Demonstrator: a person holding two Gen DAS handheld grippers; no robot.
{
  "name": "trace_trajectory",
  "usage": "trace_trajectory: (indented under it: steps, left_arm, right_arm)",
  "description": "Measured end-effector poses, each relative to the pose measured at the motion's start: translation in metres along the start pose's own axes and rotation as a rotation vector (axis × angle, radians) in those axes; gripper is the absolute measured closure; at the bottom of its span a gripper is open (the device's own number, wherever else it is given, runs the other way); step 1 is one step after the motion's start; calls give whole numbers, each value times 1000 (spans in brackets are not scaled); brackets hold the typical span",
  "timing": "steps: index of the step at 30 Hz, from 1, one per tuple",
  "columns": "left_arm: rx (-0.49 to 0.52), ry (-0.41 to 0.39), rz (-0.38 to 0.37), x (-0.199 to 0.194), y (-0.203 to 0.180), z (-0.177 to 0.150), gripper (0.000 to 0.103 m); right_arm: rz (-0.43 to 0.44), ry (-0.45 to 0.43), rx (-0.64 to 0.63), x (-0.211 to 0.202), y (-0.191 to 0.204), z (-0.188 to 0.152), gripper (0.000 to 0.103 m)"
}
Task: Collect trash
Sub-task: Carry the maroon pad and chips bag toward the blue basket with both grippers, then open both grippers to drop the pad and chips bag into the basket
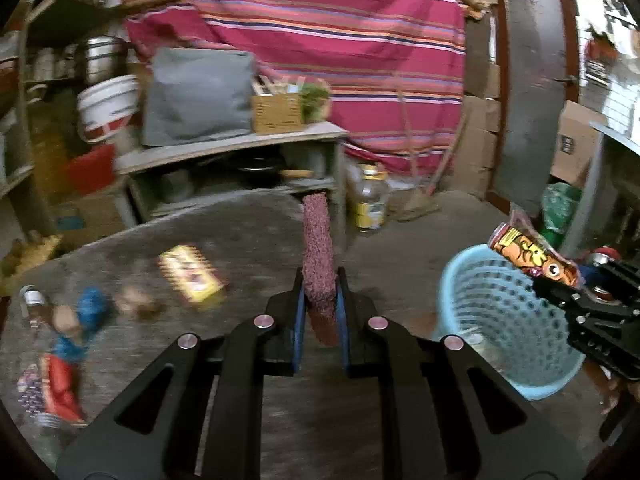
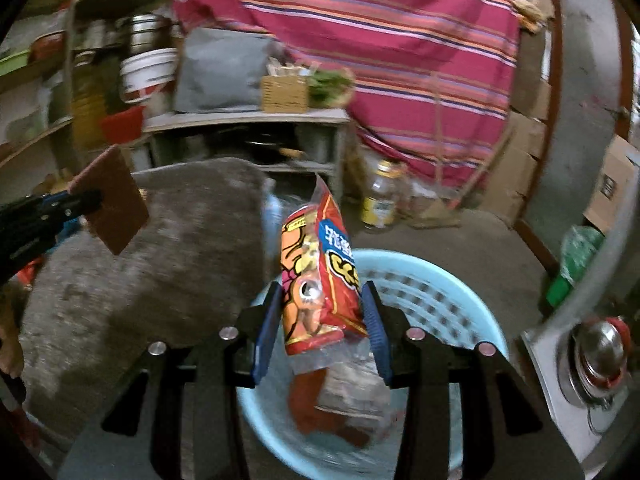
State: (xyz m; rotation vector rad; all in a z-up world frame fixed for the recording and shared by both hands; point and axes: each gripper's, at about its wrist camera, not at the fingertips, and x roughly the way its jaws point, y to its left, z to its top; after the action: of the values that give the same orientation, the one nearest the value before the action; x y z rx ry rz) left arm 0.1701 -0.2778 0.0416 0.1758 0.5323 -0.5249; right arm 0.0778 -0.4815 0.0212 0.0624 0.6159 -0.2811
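while the left tool [image 1: 320,300] is clamped on a flat reddish-brown scouring pad [image 1: 318,256], its blue-padded fingers [image 1: 299,320] press both faces and the pad stands on edge above the grey stone bench [image 1: 240,232]. the right tool [image 2: 322,320] is clamped on a crinkled orange-and-red plastic snack bag [image 2: 320,276], held directly over the light blue perforated plastic basket [image 2: 460,300]. inside the basket lie a red wrapper and a clear one, blurred. the basket sits just beside the bench's right edge. loose on the bench, left side: a yellow printed carton [image 1: 191,280], a blue crumpled wrapper [image 1: 91,308], a red packet [image 1: 60,384]; all motion-blurred. behind, a striped magenta cloth [image 1: 320,40] hangs.
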Motion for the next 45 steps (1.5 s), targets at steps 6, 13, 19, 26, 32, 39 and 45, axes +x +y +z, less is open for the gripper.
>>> trace_trajectory:
  steps: [6,13,19,26,32,39,45]
  left_arm:
    - [64,12,-86,17,-66,-4,91]
    - [110,33,-169,29,-118,-10,91]
    - [125,80,-215,51,-143,-8,90]
    - [112,126,-206,66,-145,-6,54]
    - [73,88,-95,57,-117,-3,20]
    - [65,78,-7,43,-85,-8,8]
    - [51,69,57,23,-54,-16,6]
  right_arm:
    - [-60,26,64,0,-49,-17,62]
    - [-95,39,103,1,-77,-28,62]
    - [-124,46,158,3,-99,-35,62]
    - [-118,53,171,7,-101,-35,62]
    - [-102,77,166,15,-96,-35,62]
    - [-98,126,150,33,-77,-35,53]
    - [-171,122,180,38,-66,-30,15]
